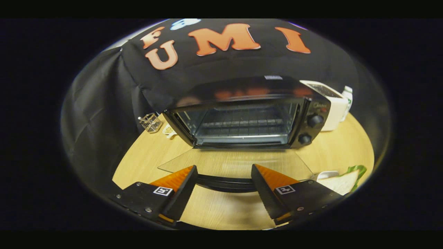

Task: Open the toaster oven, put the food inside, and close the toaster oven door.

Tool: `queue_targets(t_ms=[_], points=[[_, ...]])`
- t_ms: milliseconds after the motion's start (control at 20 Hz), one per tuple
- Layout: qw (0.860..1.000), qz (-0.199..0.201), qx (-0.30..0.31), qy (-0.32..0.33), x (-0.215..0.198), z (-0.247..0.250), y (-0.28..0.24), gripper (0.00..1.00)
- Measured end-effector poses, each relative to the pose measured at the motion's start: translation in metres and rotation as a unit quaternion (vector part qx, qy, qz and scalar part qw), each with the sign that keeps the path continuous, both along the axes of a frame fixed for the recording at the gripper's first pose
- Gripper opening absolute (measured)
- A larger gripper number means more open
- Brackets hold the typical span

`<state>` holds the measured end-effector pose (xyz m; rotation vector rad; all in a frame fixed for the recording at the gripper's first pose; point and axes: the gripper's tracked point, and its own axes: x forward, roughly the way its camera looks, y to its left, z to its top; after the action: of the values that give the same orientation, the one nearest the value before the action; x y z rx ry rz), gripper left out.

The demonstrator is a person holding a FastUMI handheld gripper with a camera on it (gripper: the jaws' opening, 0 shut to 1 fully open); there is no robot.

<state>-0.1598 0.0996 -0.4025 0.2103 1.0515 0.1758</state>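
Toaster oven [242,117] mid-frame, glass door [235,162] dropped flat, handle [225,183] between the wide-open, empty gripper [224,174] fingers. Opening looks done. Sandwich [342,181] sits lower right, just beyond the right finger; probably needs grabbing next and sliding onto the rack [242,126].

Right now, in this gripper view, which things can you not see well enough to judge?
- Food: partly behind the right finger of the open claw and cut off at the edge; it looks like a sandwich, its plate barely shows.
- Door handle: its ends are hidden behind both fingers; contact cannot be told.
- Toaster oven floor: dark, under the rack.
- Wire basket: too small to see contents.
- White appliance: half behind the oven.
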Motion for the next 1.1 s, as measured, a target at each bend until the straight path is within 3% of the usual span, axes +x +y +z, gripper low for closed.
queue_targets(t_ms=[150, 300, 400, 750, 900, 1100], points=[[0.999, -0.019, 0.022, 0.014, 0.003, -0.008, -0.003, 0.89], [1.0, -0.012, 0.007, 0.02, 0.001, -0.016, -0.006, 0.87], [0.999, -0.002, -0.008, 0.036, -0.008, -0.028, -0.006, 0.87], [0.994, -0.027, 0.001, 0.105, -0.036, -0.059, -0.008, 0.86], [0.994, -0.03, 0.006, 0.102, -0.034, -0.059, -0.01, 0.85], [0.992, -0.063, 0.041, 0.1, -0.034, -0.039, -0.017, 0.86]])
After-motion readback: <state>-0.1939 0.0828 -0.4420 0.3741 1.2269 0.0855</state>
